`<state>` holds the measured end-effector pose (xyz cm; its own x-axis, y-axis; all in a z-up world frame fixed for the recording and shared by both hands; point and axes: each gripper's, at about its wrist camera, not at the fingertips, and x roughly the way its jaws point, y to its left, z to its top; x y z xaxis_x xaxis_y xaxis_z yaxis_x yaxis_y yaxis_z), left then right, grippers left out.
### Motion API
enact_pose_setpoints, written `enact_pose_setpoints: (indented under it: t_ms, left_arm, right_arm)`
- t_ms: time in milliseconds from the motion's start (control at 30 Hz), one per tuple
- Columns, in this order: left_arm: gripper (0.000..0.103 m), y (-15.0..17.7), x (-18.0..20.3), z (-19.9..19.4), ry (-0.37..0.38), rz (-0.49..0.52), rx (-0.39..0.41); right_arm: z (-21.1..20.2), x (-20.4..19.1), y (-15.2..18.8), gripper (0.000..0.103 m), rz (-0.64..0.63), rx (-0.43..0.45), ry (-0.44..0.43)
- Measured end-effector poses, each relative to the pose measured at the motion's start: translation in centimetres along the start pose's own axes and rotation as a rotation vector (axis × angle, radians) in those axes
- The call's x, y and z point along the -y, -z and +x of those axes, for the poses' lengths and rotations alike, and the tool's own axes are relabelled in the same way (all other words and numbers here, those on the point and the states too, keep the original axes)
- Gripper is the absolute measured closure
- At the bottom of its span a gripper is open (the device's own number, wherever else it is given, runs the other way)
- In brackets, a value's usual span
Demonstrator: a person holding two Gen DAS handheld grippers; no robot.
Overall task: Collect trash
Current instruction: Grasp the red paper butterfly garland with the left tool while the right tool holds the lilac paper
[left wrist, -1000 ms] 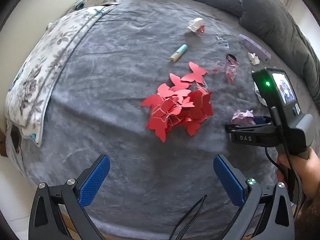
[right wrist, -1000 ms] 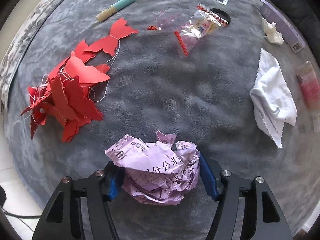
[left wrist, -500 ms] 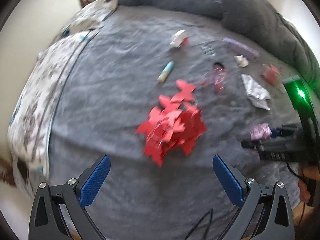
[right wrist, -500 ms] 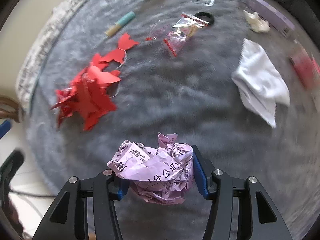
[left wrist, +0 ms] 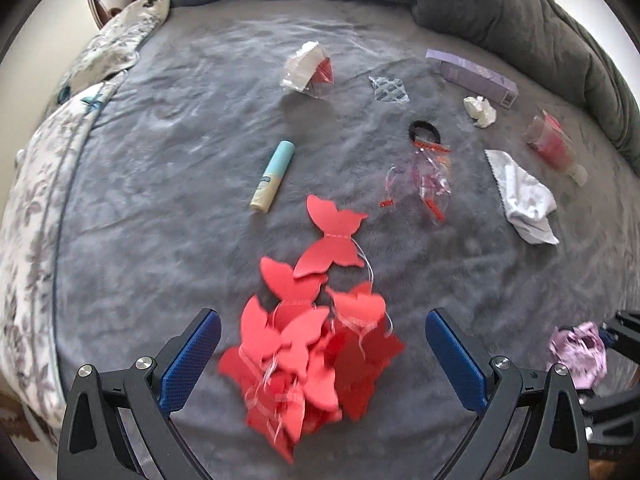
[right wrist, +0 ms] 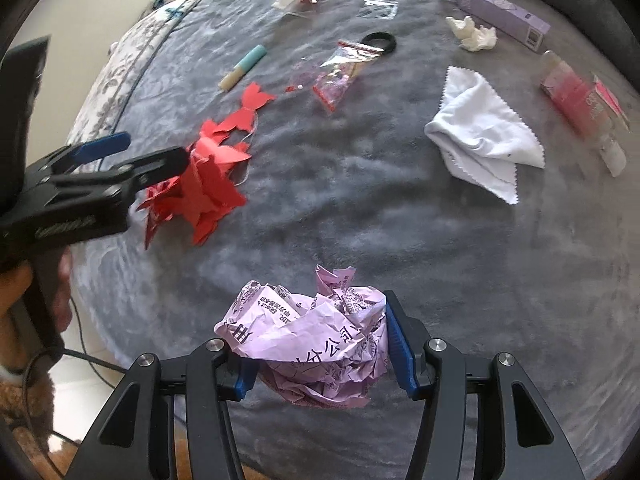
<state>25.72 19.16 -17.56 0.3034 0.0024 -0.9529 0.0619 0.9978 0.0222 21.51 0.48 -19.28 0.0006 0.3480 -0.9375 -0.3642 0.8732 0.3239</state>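
Observation:
My right gripper (right wrist: 318,344) is shut on a crumpled purple paper ball (right wrist: 312,344) and holds it above the near edge of the grey blanket (right wrist: 360,208); the ball also shows in the left wrist view (left wrist: 578,354). My left gripper (left wrist: 320,360) is open, its jaws on either side of a pile of red paper butterflies on string (left wrist: 312,352). In the right wrist view the left gripper (right wrist: 140,152) sits over that pile (right wrist: 200,192). Whether its pads touch the pile I cannot tell.
On the blanket lie a teal tube (left wrist: 274,176), clear plastic bags (left wrist: 430,178), a black hair tie (left wrist: 424,132), a white cloth (left wrist: 524,200), a tissue wad (left wrist: 480,110), a purple box (left wrist: 472,76), a pink bottle (left wrist: 554,148) and a wrapper (left wrist: 308,68). Floral bedding (left wrist: 36,184) borders the left.
My left gripper has moved forward and down until the butterfly pile sits between its open jaws. My right gripper has lifted back a little with the purple paper ball.

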Motion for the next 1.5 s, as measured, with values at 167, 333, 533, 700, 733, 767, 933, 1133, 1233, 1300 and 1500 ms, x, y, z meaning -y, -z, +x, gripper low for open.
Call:
enact_pose_setpoints:
  t_ms: [167,333,533,700,733,767,933,1133,1233,1300,1500]
  left_arm:
    - [0.001,-0.2,-0.1,3.3,-0.013,0.026,-0.068]
    - [0.008,0.6,-0.3,6.7,-0.005,0.003,-0.155]
    - [0.013,1.4,-0.2,6.6,-0.02,0.005,-0.134]
    - [0.074,1.3,0.9,5.4,0.003,0.026,-0.147]
    - [0.087,1.3,0.9,5.1,-0.016,0.023,-0.149]
    - [0.091,1.3,0.9,4.9,-0.019,0.016,-0.149]
    - [0.096,1.2,0.7,1.8,0.024,-0.036,-0.111]
    - [0.096,2.3,0.8,-1.6,0.037,-0.104,-0.054]
    - [0.096,2.6,0.5,-2.5,0.052,-0.161,-0.033]
    - [0.096,2.7,0.6,-2.9,0.053,-0.179,-0.026]
    - [0.096,3.8,0.1,-5.9,0.047,-0.232,0.022]
  right_arm:
    - [0.3,0.1,-0.4,0.05,0.032,0.003,-0.008]
    - [0.6,-0.2,-0.6,0.049,0.031,0.001,-0.009]
    - [0.6,0.5,-0.7,0.049,0.061,0.0,-0.02]
    - [0.7,0.7,-0.6,0.049,0.072,-0.005,-0.017]
    - [0.6,0.5,-0.7,0.049,0.069,-0.005,-0.016]
    - [0.6,0.3,-0.7,0.049,0.062,-0.005,-0.013]
    - [-0.2,-0.6,-1.1,0.049,0.022,0.005,0.0]
    - [-2.3,-1.1,-1.7,0.049,-0.031,0.053,0.017]
    - [-3.2,-1.5,-1.7,0.049,-0.056,0.068,0.027]
    - [-3.6,-1.7,-1.6,0.049,-0.074,0.072,0.03]
    - [-4.4,-3.0,-0.7,0.049,-0.119,0.075,0.012]
